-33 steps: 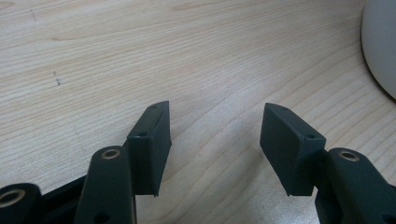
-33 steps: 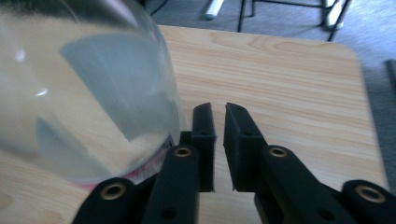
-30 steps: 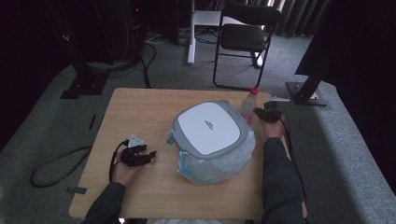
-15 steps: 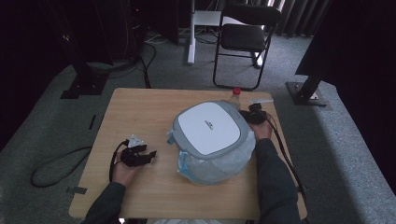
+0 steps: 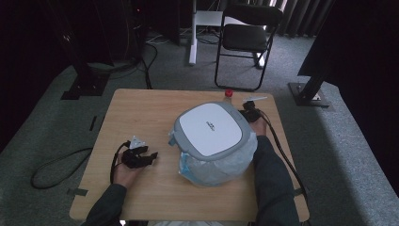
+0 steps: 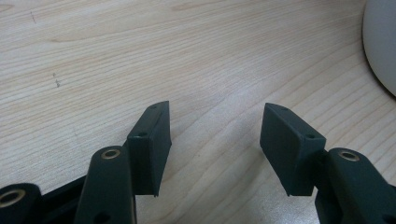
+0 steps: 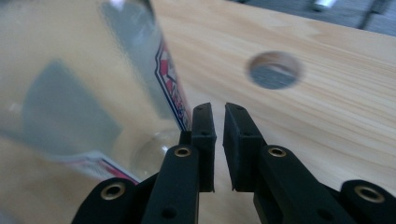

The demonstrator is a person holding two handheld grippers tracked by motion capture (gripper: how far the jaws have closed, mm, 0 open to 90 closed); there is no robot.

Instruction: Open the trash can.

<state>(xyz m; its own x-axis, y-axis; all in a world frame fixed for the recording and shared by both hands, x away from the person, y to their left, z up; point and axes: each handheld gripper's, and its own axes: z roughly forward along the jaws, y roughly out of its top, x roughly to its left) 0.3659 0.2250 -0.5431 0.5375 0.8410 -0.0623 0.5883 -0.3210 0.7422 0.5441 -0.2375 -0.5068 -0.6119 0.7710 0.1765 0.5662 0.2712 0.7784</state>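
a dim room with grey carpet, a black folding chair (image 5: 244, 37) and dark stands beyond the far edge of a light wooden table (image 5: 141, 113). near the middle of the table, a little toward its right edge, sits a square white and grey appliance (image 5: 210, 128) wrapped below in a clear plastic bag (image 5: 207, 167).

at the table's far right corner, just behind the appliance, a clear plastic bottle (image 7: 93, 84) with a red cap stands upright; in the right gripper view its side with a red and blue label is just to the left of the jaws, and a round hole (image 7: 273, 70) in the tabletop lies beyond. the right gripper (image 7: 218, 121) is beside this bottle, between the appliance and the right edge. its jaws stand nearly together with a narrow slit between them and nothing in it; they have just been closing. the left jaw's outer face is close against the bottle, though i cannot tell whether it touches.

the left gripper (image 6: 215, 135) rests low over bare wood near the table's left front, well apart from the appliance. its jaws stand wide apart and hold nothing.
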